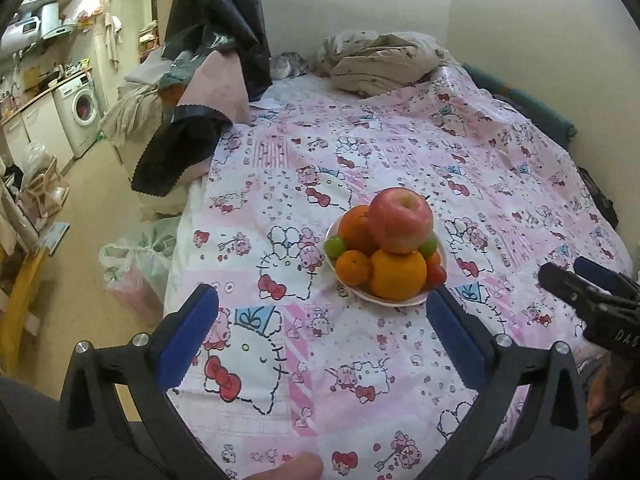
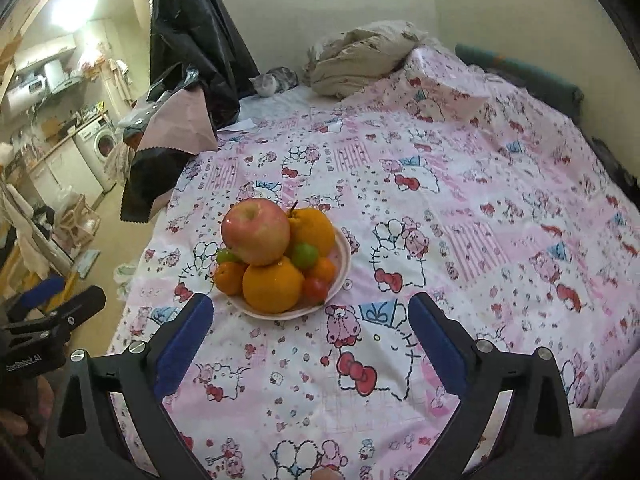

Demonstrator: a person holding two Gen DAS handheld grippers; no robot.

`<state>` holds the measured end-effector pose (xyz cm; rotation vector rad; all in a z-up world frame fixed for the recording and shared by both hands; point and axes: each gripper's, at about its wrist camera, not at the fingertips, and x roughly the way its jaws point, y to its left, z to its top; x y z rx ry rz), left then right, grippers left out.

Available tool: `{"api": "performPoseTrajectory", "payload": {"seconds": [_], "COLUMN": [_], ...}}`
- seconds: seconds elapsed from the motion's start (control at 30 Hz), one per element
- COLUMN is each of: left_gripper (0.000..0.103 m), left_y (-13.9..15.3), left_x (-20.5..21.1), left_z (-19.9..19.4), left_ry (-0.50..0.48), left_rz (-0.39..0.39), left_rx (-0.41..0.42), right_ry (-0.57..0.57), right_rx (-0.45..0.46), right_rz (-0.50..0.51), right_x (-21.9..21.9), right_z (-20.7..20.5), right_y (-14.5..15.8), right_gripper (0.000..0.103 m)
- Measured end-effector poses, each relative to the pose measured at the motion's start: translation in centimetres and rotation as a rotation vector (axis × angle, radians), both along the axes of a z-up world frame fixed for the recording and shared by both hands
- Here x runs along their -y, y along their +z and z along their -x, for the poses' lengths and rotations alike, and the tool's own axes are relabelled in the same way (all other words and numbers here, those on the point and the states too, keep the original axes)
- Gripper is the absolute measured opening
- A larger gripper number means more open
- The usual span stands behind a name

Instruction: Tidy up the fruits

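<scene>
A white plate (image 1: 404, 301) (image 2: 343, 256) on the pink patterned bedspread holds a pile of fruit. A red apple (image 1: 401, 219) (image 2: 256, 230) sits on top of several oranges (image 1: 397, 274) (image 2: 273, 283), with green fruits (image 1: 334, 245) (image 2: 304, 255) and a red tomato (image 1: 436, 274) (image 2: 315, 289) tucked at the sides. My left gripper (image 1: 322, 300) is open and empty, short of the plate. My right gripper (image 2: 310, 308) is open and empty, just in front of the plate. The right gripper also shows in the left wrist view (image 1: 580, 280).
A beige crumpled blanket (image 1: 380, 62) (image 2: 360, 60) lies at the far end of the bed. Dark and pink clothes (image 1: 204, 92) (image 2: 176, 120) hang over the left edge. A cat (image 2: 274, 80) sits at the back. The floor with bags (image 1: 132, 260) is to the left.
</scene>
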<state>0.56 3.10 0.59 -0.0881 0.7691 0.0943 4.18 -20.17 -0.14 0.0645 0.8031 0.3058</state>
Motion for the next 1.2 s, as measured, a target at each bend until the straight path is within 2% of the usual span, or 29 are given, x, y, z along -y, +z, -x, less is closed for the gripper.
{"api": "performPoseTrajectory", "payload": {"seconds": [0.2,1.2], "left_gripper": [0.103,0.103], "left_y": [0.0,-0.2], "left_x": [0.6,0.7], "left_z": [-0.3,-0.4], "left_ry": [-0.010,-0.009], "left_rz": [-0.003,0.012], "left_rx": [0.013,0.014], "right_ry": [0.018,0.000], "right_rx": [0.013,0.027], "right_rz": [0.031,0.052], "right_x": [-1.0,-1.1], "right_z": [0.1,0.0], "right_y": [-0.2,-0.2], "right_gripper": [0.103,0.103]}}
